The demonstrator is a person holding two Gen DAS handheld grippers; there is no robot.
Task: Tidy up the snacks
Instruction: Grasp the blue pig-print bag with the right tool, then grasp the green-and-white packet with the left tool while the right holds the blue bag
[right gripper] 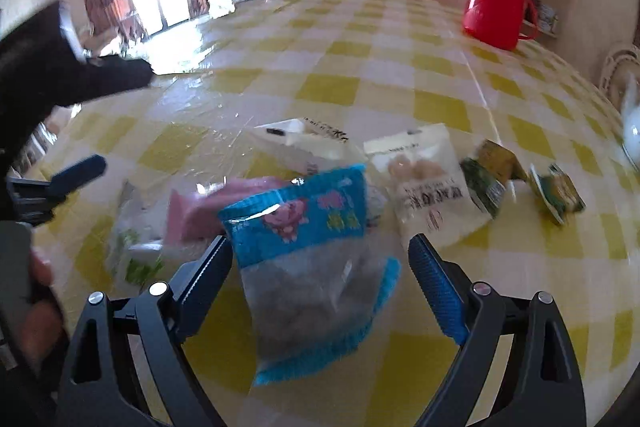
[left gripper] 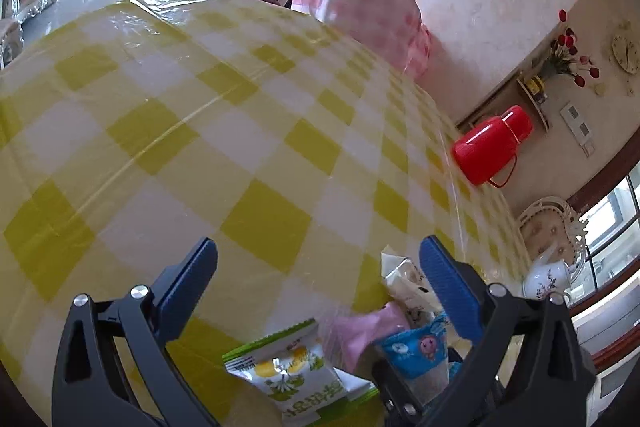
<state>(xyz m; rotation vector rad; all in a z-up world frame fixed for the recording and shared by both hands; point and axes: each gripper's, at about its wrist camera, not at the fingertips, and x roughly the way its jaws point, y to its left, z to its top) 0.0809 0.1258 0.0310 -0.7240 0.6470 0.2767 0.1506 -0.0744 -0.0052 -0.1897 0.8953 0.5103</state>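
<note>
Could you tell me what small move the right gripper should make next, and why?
Probably lower and close on the blue packet. The right gripper is open, its fingers astride that packet without pressing on it, so it looks like the nearest snack to take. Nothing is held yet.

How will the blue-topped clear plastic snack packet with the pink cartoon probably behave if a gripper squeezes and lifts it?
The blue-topped clear plastic snack packet looks thin and crinkled, so it would likely flex and sag. Its glossy film may slip. It is probably light for its size.

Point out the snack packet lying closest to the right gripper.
The blue packet with the pink cartoon: it lies between the open right gripper fingers; the others lie farther off.
</note>
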